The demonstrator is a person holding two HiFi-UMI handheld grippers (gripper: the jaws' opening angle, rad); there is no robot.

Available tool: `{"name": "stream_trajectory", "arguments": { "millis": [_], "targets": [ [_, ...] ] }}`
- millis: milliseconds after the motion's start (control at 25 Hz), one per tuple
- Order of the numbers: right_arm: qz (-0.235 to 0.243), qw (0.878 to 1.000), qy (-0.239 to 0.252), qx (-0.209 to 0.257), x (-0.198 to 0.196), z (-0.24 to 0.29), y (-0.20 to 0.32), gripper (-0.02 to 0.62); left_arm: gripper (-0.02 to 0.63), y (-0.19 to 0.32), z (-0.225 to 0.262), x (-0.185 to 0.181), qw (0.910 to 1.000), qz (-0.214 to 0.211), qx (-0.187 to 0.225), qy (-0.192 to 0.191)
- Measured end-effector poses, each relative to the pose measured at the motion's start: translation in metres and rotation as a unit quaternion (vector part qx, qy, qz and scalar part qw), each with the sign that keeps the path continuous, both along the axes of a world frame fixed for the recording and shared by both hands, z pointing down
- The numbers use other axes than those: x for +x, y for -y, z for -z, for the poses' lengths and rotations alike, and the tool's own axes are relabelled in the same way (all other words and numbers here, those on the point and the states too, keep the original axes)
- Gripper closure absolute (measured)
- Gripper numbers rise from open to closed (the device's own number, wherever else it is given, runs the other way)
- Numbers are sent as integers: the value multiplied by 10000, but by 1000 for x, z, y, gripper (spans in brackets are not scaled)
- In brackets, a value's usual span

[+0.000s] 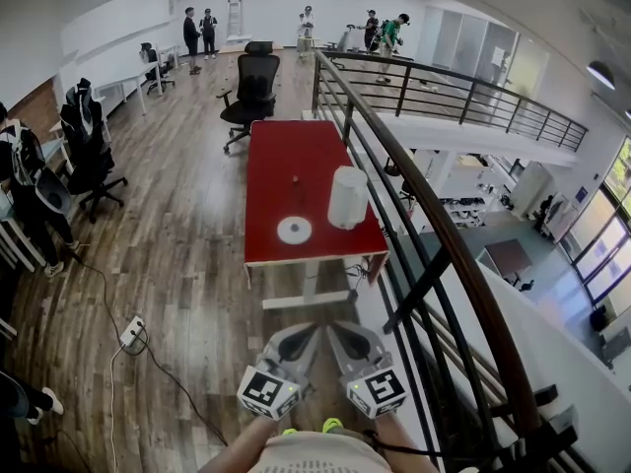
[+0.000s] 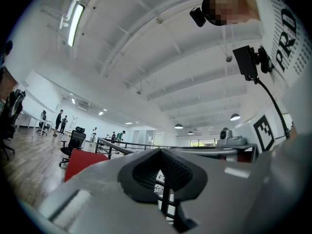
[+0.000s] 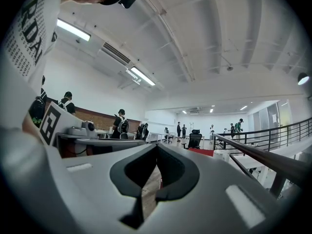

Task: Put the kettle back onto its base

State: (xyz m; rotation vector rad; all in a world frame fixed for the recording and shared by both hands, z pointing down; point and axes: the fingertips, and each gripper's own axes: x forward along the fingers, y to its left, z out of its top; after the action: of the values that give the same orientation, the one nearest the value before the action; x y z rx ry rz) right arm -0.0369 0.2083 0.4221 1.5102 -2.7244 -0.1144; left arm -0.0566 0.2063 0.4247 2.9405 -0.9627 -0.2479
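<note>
Pre-approach, apparently: left gripper (image 1: 299,335) & right gripper (image 1: 347,333) both closed, empty, well short of table (image 1: 271,180); kettle (image 1: 347,197) stands near base (image 1: 294,230), not on it. Next, prob.: approach, open jaws, grasp kettle.

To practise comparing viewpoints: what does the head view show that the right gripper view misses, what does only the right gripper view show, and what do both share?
Head view only: the top of the red table, where the kettle stands beside its round base, not on it; a power strip on the floor. Right gripper view only: the right tool with jaws closed on nothing; ceiling light strips. Both: that table, the black office chair, the railing.
</note>
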Motion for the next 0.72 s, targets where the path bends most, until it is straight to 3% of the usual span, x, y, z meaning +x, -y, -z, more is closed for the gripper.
{"name": "stream_trajectory", "arguments": {
  "millis": [720],
  "targets": [
    [-27,9999,-145,-56,-18,-9,-5,584,607,-6,-3,-16,9999,-137,35,-14]
  ]
}}
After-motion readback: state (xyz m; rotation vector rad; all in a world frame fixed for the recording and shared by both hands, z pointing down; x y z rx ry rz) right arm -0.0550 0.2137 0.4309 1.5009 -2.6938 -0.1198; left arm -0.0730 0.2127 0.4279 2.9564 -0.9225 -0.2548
